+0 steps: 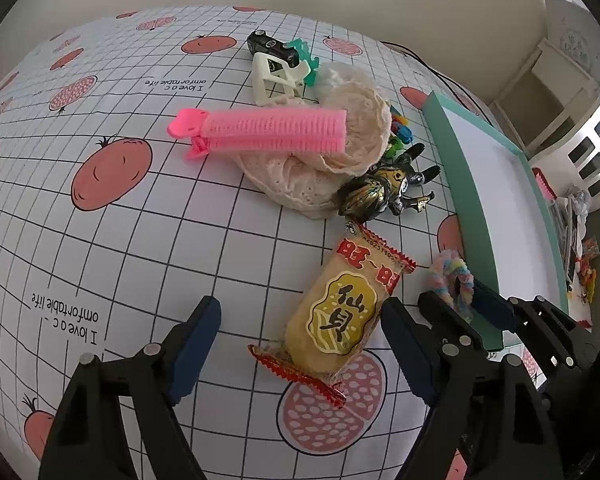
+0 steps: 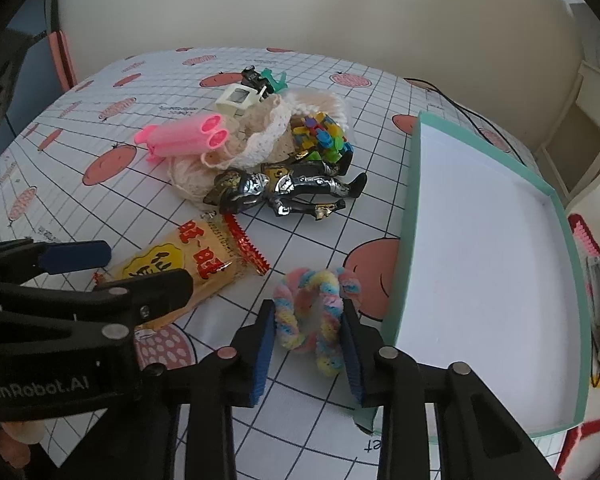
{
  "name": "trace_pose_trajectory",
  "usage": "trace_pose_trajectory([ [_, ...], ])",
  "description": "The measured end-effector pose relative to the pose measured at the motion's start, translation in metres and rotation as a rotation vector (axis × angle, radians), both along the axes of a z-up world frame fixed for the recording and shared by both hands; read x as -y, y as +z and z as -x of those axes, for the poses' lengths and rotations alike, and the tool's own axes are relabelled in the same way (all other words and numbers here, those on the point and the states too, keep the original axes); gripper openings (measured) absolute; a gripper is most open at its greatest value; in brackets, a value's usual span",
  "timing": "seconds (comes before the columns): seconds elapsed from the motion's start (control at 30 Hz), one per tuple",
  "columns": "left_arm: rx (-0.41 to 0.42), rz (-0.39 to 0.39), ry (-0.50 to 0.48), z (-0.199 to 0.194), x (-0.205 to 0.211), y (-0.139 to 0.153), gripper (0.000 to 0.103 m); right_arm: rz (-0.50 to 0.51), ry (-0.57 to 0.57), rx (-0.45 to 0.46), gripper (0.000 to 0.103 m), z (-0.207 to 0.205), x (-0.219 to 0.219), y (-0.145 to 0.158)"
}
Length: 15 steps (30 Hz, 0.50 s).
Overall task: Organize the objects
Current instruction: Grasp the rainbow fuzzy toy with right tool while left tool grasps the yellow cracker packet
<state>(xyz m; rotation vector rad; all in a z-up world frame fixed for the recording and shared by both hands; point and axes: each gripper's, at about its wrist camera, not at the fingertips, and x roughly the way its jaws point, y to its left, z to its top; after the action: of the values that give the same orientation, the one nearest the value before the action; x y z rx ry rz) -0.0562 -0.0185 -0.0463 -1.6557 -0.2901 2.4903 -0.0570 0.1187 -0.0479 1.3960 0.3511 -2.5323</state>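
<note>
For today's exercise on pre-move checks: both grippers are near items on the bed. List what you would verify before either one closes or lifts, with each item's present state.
1. Left gripper open around the snack packet: ok, a finger on each side.
2. Right gripper brackets the pastel hair tie: ok.
3. Right gripper's fingers firmly pinch the hair tie: cannot tell.
4. Teal box open with bare room inside: ok.
5. Snack packet free of the toy figure: cannot tell, its far end lies very close.
6. The two grippers clear of each other: not ok, they sit close together.
</note>
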Motion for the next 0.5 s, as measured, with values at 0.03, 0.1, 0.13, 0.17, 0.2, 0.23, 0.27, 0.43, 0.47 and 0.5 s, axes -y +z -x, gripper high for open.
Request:
trace_pose_trajectory([
  [0.03,0.0,0.002,0.0,0.0002,-0.0003,-0.0002,0.081,-0.003,0.0,0.0,0.032,0.0002,0.0004,-0.0003],
  [0.1,-0.002,0.012,-0.004,-0.0008,-0.001,0.0003,0.079,-0.011,-0.001,-0.002,0.032,-0.0002,0.0013,-0.0007],
  [0.13,-0.004,0.014,-0.006,-0.0012,-0.0012,0.0004,0.076,-0.018,0.0,-0.004,0.031,-0.0002,0.0022,-0.0011],
  [0.17,-0.005,0.014,-0.008,-0.0023,-0.0011,0.0007,0.075,-0.026,0.001,-0.007,0.031,-0.0005,0.0031,-0.0016],
  [0.2,-0.006,0.011,-0.012,-0.0032,-0.0004,0.0011,0.071,-0.032,0.002,-0.01,0.03,-0.0008,0.0039,-0.0018],
  [0.23,-0.007,0.006,-0.014,-0.0043,0.0003,0.0018,0.068,-0.034,0.002,-0.011,0.029,-0.001,0.0042,-0.0016],
  [0.27,-0.006,0.003,-0.016,-0.0032,-0.0006,0.002,0.066,-0.03,0.0,-0.011,0.027,-0.0011,0.0038,-0.0013],
  [0.43,-0.007,-0.013,-0.025,-0.0027,-0.0011,0.0029,0.058,-0.032,0.01,-0.012,0.024,-0.0021,0.0051,-0.0005],
  [0.47,-0.005,-0.018,-0.027,-0.0025,-0.0015,0.0029,0.057,-0.027,0.008,-0.01,0.023,-0.0016,0.0045,0.0],
  [0.5,-0.005,-0.017,-0.03,-0.002,-0.0028,0.0029,0.057,-0.02,0.005,-0.007,0.023,-0.0011,0.0038,0.0005],
])
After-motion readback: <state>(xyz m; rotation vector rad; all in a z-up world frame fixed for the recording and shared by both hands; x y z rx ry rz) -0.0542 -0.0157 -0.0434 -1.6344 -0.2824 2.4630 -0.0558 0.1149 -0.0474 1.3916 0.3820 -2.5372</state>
